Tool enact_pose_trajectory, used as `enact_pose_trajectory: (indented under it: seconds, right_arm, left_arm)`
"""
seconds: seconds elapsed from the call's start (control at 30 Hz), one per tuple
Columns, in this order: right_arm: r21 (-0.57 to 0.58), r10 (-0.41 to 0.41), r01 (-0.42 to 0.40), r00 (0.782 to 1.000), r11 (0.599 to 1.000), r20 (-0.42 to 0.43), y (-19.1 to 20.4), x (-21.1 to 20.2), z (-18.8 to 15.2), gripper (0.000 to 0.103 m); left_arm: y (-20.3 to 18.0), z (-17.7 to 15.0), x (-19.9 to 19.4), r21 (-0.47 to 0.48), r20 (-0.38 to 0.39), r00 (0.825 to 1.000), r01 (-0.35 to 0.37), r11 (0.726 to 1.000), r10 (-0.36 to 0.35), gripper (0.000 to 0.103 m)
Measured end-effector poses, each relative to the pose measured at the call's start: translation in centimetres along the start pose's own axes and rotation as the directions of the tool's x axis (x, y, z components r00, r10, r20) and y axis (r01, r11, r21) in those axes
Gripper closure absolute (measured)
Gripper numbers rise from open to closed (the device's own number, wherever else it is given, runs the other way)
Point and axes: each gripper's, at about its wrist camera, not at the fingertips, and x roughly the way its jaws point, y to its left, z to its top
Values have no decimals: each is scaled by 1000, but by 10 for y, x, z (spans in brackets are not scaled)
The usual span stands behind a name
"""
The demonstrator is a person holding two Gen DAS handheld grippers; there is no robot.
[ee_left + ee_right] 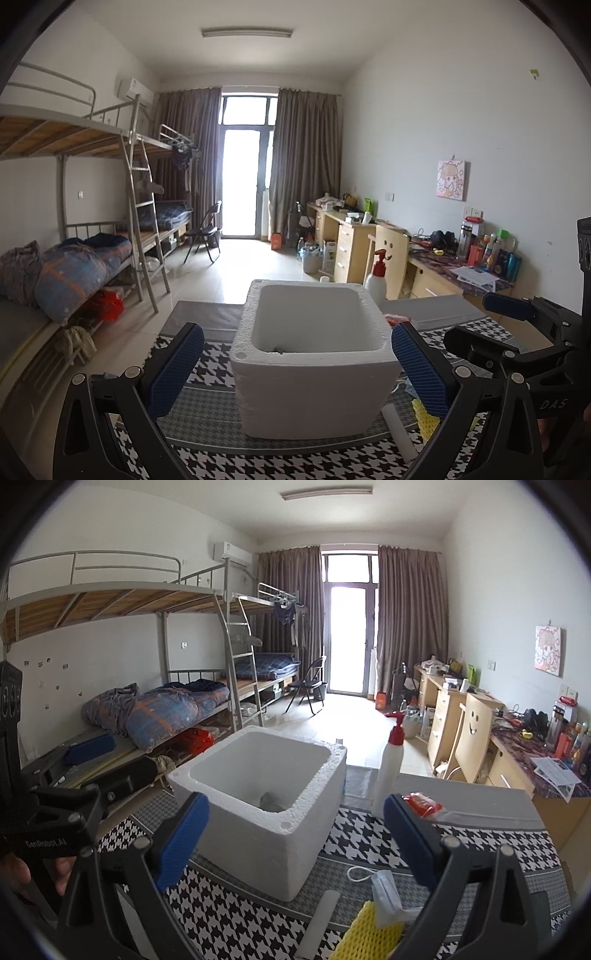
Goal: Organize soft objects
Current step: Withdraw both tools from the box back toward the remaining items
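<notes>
A white foam box (314, 354) stands open-topped on the worktop (207, 373), which is covered by a black-and-white houndstooth cloth with a grey border. In the left wrist view the left gripper (297, 369) faces the box head-on with its 2 blue-padded fingers (173, 373) spread wide, 1 on each side of the box and neither pressing on it. The right gripper (295, 845) also has its fingers (183, 842) spread wide, with nothing pinched between them; from its own view the box sits in front of them and to the left.

Inside the box, a dark grey soft thing (271, 801) lies on the bottom (only part of it shows over the rim, so what it is I cannot tell).

The other soft objects lie on the cloth, to the right of the box as the cameras see it. A pale blue face mask (386, 893) with a white ear loop rests just beside a yellow foam net sleeve (369, 932), the 2 touching. A white foam strip (319, 923) lies near the box's front corner. Farther back, a red-and-clear plastic packet (424, 806) lies near a white pump bottle (389, 768) with a red top, which stands upright behind the box's right side.

Beyond the worktop are a metal bunk bed (147, 602) with a rolled blue quilt (166, 716), and desks (443, 705) along the right wall.
</notes>
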Motion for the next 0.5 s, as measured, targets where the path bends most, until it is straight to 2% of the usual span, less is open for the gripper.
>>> enact_pose_trajectory:
  seconds: [0.5]
  right_arm:
    - [24,-38,37,998,999,41,-10,-23,-5,6]
  left_arm:
    - [-14,-2,-7,25,17,998,55,998,-56,1]
